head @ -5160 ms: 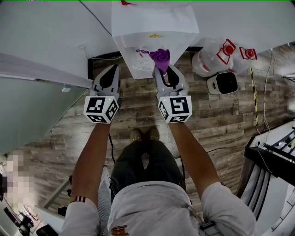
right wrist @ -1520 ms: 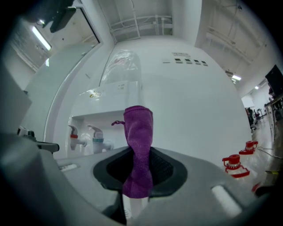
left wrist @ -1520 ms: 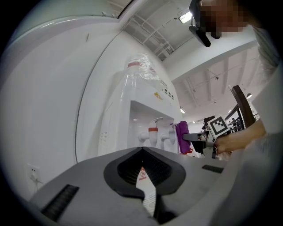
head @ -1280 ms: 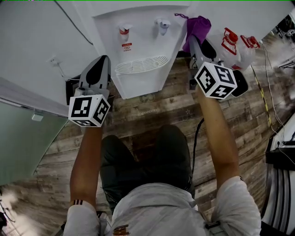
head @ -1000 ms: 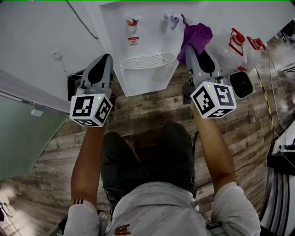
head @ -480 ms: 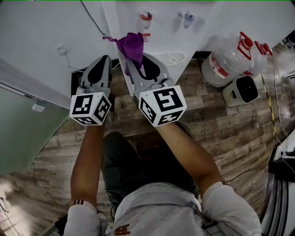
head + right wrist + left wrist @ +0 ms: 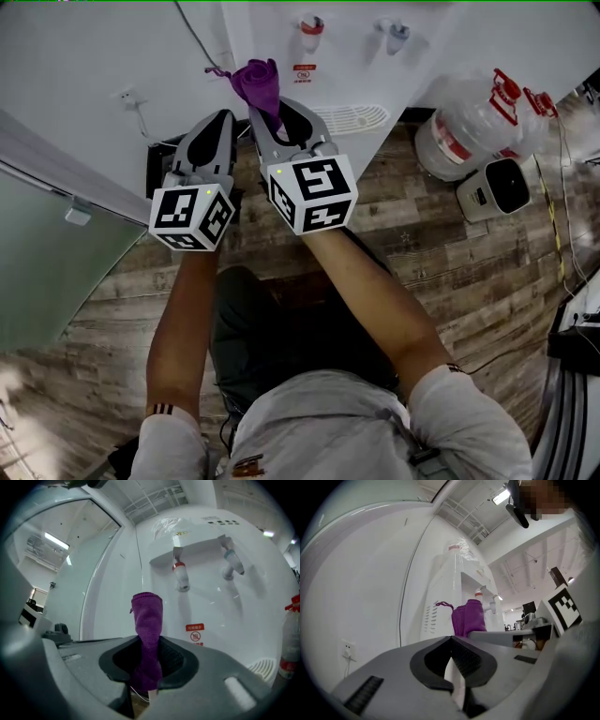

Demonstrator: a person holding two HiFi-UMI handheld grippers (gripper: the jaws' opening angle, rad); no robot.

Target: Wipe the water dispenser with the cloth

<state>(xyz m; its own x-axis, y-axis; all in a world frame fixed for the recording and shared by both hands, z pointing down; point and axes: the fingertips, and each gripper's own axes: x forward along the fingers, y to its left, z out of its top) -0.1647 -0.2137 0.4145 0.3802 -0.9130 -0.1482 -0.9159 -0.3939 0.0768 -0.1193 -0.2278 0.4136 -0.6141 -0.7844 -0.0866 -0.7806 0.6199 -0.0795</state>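
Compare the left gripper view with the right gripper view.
Only the left gripper view: the left gripper shut and empty, a wall socket, side vents. Only the right gripper view: the right gripper closed on the purple cloth, the warning sticker, the drip grille. Both: that cloth and the water dispenser.

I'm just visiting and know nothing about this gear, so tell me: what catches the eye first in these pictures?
The bright purple cloth stands out most. It is clamped in the right gripper and held up at the left front corner of the white water dispenser. Beside it, the left gripper is shut on nothing. Off to the right, a big clear water jug sits on the wooden floor.
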